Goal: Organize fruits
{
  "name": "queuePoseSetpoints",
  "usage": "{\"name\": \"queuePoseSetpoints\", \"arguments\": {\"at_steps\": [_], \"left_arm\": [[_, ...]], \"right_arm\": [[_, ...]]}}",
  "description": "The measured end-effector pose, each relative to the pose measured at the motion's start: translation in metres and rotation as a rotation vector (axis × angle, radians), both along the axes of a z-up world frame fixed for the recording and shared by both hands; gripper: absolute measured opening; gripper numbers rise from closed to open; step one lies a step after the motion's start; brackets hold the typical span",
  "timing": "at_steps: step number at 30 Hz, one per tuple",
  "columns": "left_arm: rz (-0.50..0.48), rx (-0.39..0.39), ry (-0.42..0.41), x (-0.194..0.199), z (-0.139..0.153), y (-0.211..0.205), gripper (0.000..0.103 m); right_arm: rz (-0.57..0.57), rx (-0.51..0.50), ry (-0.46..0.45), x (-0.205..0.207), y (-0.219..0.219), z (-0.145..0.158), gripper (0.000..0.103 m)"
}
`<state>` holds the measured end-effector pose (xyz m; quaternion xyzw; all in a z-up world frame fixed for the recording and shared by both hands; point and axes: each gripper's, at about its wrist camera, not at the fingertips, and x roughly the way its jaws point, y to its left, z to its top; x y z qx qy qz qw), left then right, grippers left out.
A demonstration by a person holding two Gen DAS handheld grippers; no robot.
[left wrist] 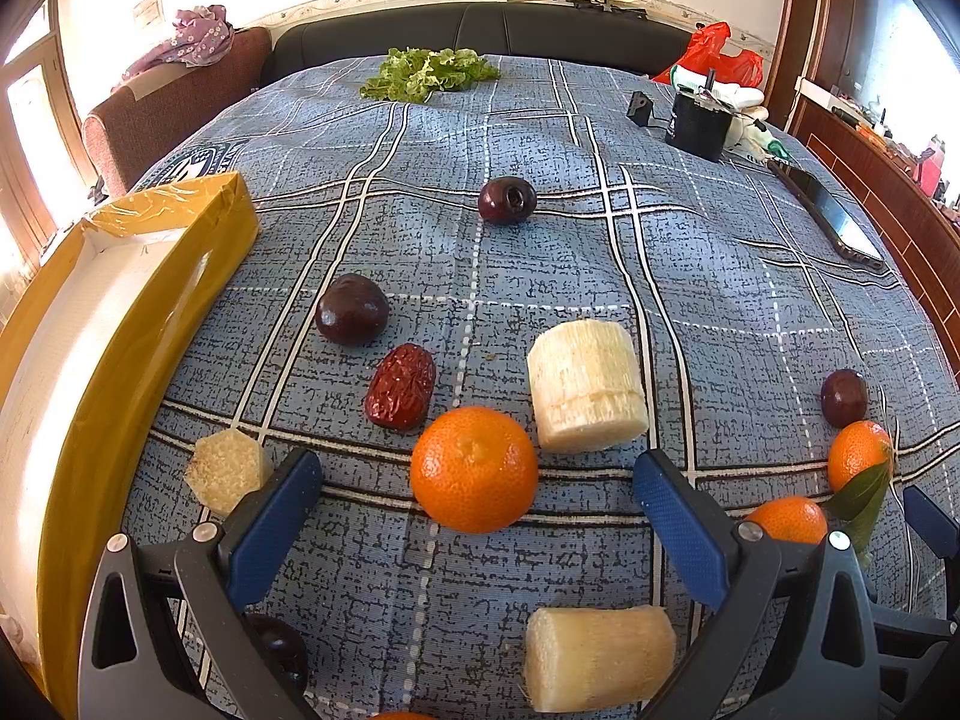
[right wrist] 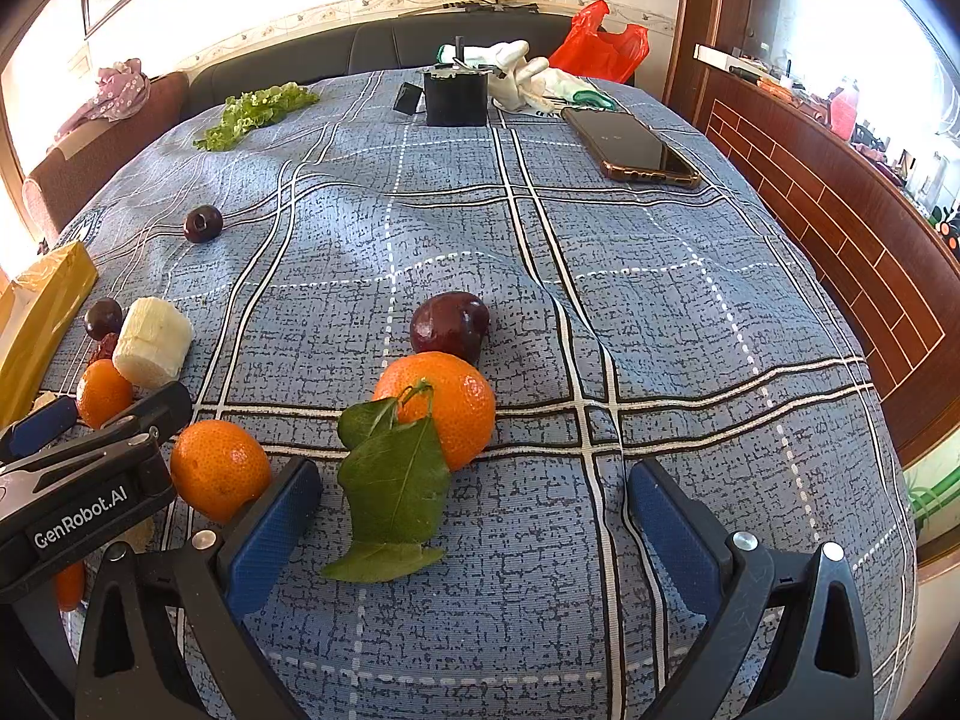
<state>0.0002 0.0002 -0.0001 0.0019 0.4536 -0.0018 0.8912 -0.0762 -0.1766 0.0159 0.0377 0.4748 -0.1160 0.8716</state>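
Both grippers hang wide apart over the blue cloth [left wrist: 600, 252], nothing between their fingers. The left gripper [left wrist: 477, 486] lines up on an orange [left wrist: 474, 469] that sits just ahead of its spread jaws, with a date [left wrist: 401, 386] touching or nearly touching its far-left edge and a cane chunk [left wrist: 587, 385] close by on its far right. The right gripper [right wrist: 474, 489] is likewise spread, facing a leafy orange [right wrist: 456, 402] with a plum [right wrist: 449, 324] tucked right behind it. Handling, as I judge it: these oranges look firm and light with a pebbled skin that should give the pads good grip, so take them across the round middle and squeeze gently; on the leafy one, close on the fruit itself, not on the leaf [right wrist: 393, 480], which would slip or tear. The plums look smooth and glossy, more likely to roll or bruise. The cane looks stiff and fibrous, safe to clamp. Now the views: the left one shows the yellow box [left wrist: 150, 324] standing open along the left edge, probably the place for the fruit, plus a second cane piece [left wrist: 597, 657] near the camera; the right one catches only the box's corner but shows the phone [right wrist: 636, 147] clearly and the left gripper's body alongside another orange [right wrist: 219, 468].
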Motion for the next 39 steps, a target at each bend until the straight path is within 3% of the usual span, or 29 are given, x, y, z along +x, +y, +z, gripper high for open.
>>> {"name": "queuePoseSetpoints", "arguments": {"at_steps": [35, 39], "left_arm": [[0.013, 0.001, 0.0, -0.0002, -0.0002, -0.0023, 0.103], [-0.034, -0.001, 0.049, -0.0035, 0.0016, -0.0023, 0.103]], "right_arm": [[-0.004, 0.002, 0.0, 0.0003, 0.0003, -0.0001, 0.103], [-0.015, 0.008, 0.01, -0.0014, 0.0005, 0.0001, 0.103]]}}
